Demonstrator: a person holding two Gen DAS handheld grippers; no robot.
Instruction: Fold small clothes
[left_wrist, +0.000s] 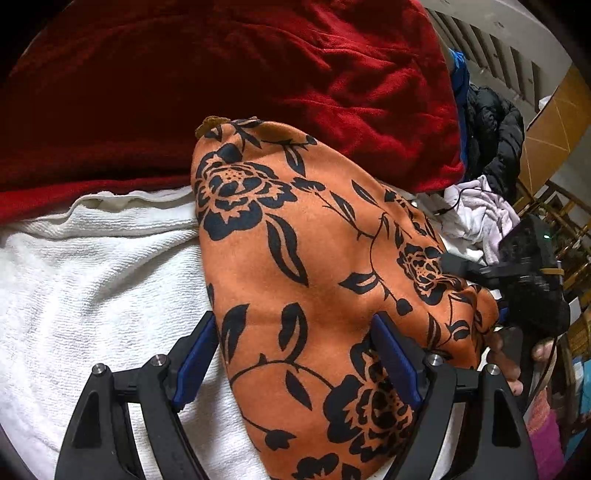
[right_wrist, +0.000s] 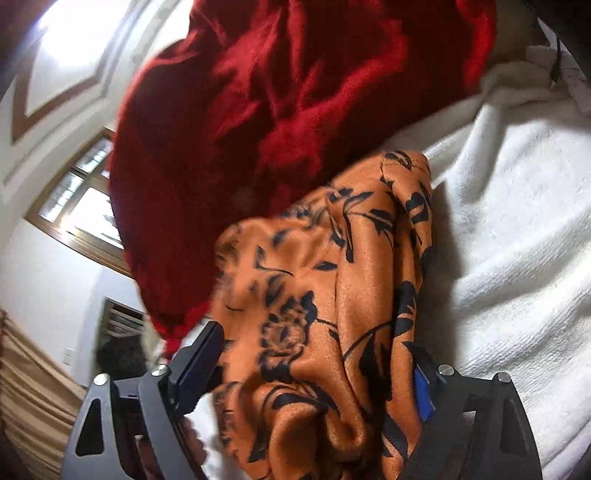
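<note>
Left gripper (left_wrist: 295, 354) spread wide, orange floral garment (left_wrist: 314, 258) bunched between its fingers, no pinch. Right gripper (right_wrist: 317, 362) likewise wide, straddling the garment's folds. Garment lies on the white towel (left_wrist: 92, 277); beyond it, red blanket (left_wrist: 221, 74).

Behind, you've got a red blanket (left_wrist: 229, 74), heaped & creased, lying over the far edge of the white towel (left_wrist: 92, 258) that covers the surface. Off to the right: black puffer jacket (left_wrist: 495, 136) near a wall, w/ a crumpled pale lilac cloth (left_wrist: 480, 214) just below it. Right-wrist view: window (right_wrist: 81, 206), wood frame, in a white wall.
</note>
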